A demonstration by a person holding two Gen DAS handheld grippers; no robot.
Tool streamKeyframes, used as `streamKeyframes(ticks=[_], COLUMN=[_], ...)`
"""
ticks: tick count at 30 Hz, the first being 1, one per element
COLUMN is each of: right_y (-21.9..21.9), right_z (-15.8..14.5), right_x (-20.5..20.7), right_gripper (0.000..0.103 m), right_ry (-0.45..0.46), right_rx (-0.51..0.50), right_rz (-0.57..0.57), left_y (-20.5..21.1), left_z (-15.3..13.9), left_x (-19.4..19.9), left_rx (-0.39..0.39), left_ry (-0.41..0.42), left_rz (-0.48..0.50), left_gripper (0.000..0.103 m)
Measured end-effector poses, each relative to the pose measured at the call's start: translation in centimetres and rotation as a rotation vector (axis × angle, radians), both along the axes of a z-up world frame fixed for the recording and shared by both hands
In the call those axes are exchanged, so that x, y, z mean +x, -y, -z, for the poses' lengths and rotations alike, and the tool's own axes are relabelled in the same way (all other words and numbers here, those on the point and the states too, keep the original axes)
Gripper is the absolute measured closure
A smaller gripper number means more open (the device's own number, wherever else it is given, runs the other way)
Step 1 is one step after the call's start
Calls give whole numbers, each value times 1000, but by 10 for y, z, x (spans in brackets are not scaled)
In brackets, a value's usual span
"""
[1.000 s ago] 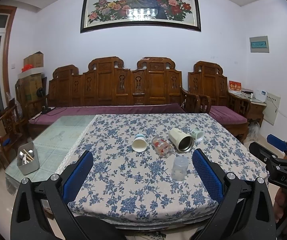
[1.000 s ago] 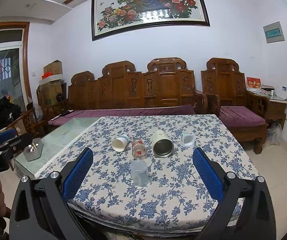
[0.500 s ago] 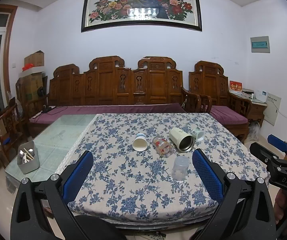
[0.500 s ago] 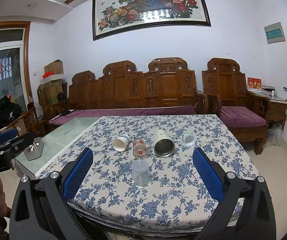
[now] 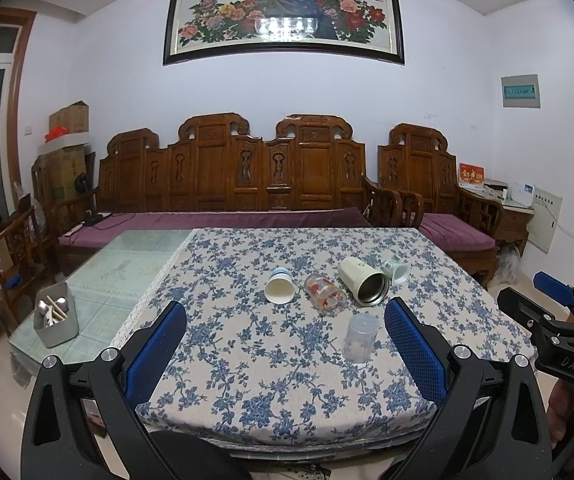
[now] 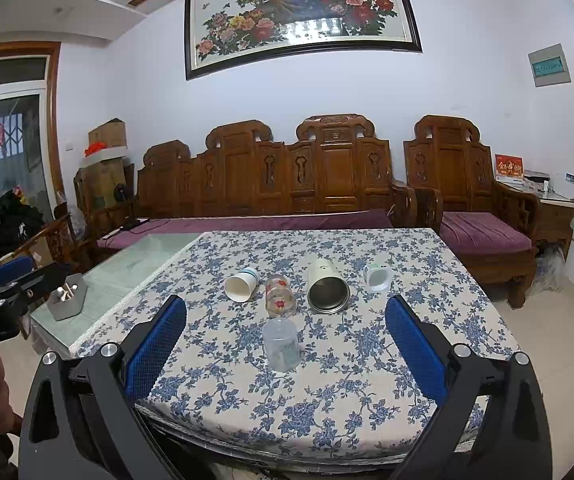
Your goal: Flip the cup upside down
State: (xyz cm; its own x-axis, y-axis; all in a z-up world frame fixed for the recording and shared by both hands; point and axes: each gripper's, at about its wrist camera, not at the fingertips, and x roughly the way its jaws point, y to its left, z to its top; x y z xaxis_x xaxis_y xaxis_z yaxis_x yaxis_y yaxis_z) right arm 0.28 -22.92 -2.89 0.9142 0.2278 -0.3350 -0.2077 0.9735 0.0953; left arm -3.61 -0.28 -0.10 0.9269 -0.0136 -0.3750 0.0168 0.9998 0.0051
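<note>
Both tools hang short of the table's near edge (image 5: 287, 436), off the cloth. The left gripper (image 5: 285, 344) and the right gripper (image 6: 285, 344) each stand wide open and hold nothing. Nearest on the flowered tablecloth (image 6: 347, 392) stands a clear plastic cup (image 6: 282, 345), mouth down, with bare cloth all round it. Behind it four more lie on their sides in a row, near each other: a paper cup (image 6: 241, 286), a printed glass (image 6: 280, 295), a steel-lined mug (image 6: 327, 287) and a small white cup (image 6: 377, 277). Left of the cloth, on the bare glass top, sits a metal tin (image 5: 56, 315) near the edge. A wooden bench (image 5: 247, 176) lines the far wall.
</note>
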Motion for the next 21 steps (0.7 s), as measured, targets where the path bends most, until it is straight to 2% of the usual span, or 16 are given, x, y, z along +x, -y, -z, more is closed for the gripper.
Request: streamKeyframes(ticks=[21], right_y=[-1], right_z=[0], right_x=[0], right_gripper=[3], right_ry=[1], right_rx=[0], right_rz=[-2], left_y=[0], left_z=[-1], left_x=[1], left_rx=[-2], left_ry=[0], left_rz=[-5], left_gripper=[8])
